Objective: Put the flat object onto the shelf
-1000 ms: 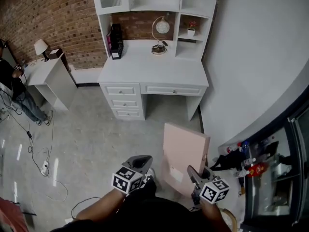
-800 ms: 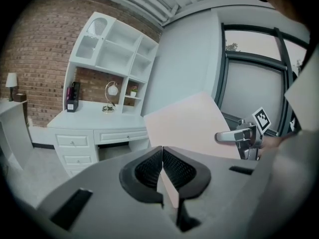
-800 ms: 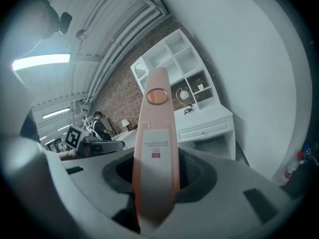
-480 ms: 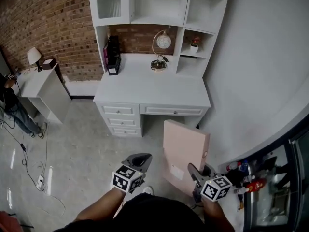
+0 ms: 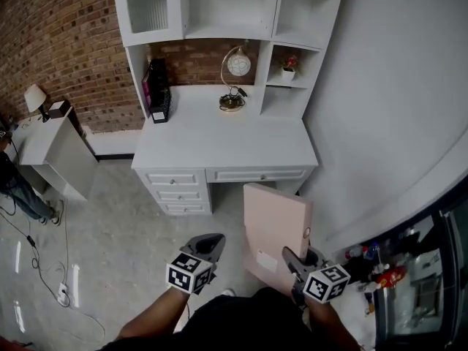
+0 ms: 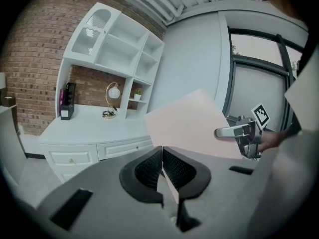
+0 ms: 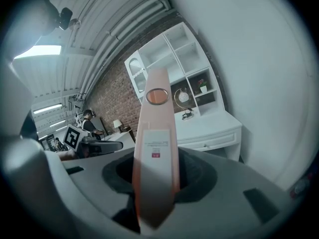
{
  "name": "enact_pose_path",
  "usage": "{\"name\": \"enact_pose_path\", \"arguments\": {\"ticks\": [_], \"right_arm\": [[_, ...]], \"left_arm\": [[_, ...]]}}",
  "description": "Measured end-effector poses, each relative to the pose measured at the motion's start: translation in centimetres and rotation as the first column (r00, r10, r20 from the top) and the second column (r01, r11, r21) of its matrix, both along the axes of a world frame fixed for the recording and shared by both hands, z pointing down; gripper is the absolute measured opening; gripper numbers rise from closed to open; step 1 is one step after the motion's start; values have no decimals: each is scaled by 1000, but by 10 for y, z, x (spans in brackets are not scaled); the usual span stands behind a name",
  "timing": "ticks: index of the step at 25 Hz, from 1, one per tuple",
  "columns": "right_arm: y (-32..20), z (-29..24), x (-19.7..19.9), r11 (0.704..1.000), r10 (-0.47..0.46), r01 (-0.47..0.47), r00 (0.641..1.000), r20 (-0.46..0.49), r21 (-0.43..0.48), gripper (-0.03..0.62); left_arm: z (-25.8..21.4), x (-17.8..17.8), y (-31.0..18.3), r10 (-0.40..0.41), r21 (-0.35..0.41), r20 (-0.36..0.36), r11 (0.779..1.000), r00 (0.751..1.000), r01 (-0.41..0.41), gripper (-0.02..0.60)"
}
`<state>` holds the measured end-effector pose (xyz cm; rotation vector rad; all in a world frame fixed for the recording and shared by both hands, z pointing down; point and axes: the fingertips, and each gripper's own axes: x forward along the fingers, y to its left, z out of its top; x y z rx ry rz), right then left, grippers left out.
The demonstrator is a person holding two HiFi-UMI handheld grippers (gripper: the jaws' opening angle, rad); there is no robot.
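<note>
Head view: right hand-held gripper is gripping folder by spine, left hand-held gripper closed, empty; single-point hold risking folder swinging into counter edge.

Desk: larger and lower in the head view than a second ago (the viewpoint closes in on it).
Shelf unit: more of the upper compartments is in frame; the glazed door at top left now shows whole.
Pink folder: its top edge now overlaps the desk's kneehole; earlier it stood against bare floor below the desk.
Floor: a shorter stretch lies between desk and folder.
Side table: slides toward the left edge, its small lamp with it.
Person: only legs and a shoe remain at the left edge.
</note>
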<state>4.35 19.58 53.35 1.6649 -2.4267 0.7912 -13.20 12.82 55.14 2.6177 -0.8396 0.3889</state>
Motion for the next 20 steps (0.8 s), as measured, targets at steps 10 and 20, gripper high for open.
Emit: {"name": "enact_pose_path", "arguments": {"ticks": [10,20], "right_arm": [[-43,10,15,1000,15,-15,999,30,-12,172],[-134,-3,59,998,-31,28,999,43,58,169]], "left_arm": [[21,21,-29,21,-50,23,999,1000,-20,5],[5,60,-116,-44,-6,37,999,998,44,5]]}}
